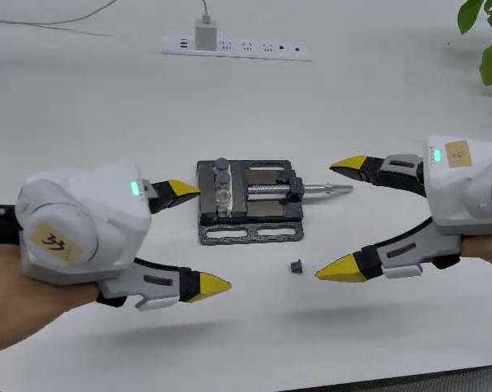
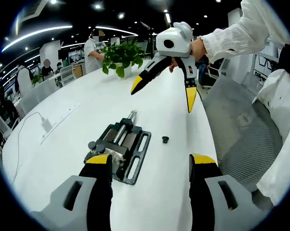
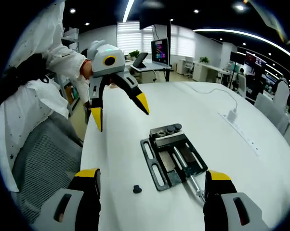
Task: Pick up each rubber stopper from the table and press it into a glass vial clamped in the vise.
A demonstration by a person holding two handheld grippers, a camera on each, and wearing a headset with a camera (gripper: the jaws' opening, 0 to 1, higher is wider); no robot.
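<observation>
A black bench vise (image 1: 250, 208) sits mid-table with its screw handle pointing right. Small glass vials (image 1: 223, 196) stand clamped in a row at its left end, and dark stoppers cap the farther ones. One loose dark rubber stopper (image 1: 296, 266) lies on the table just in front of the vise's right end. My left gripper (image 1: 201, 237) hovers left of the vise, open and empty. My right gripper (image 1: 328, 220) hovers to the right, open and empty, its near fingertip close to the loose stopper. The left gripper view shows the vise (image 2: 121, 144) and the stopper (image 2: 165, 139); the right gripper view shows the vise (image 3: 171, 154) and the stopper (image 3: 137, 189).
A white power strip (image 1: 236, 46) with a plugged-in charger lies at the table's far side. Plant leaves (image 1: 487, 41) hang at the top right. The table's near edge runs along the bottom right. A mesh chair (image 2: 241, 130) stands beside the table.
</observation>
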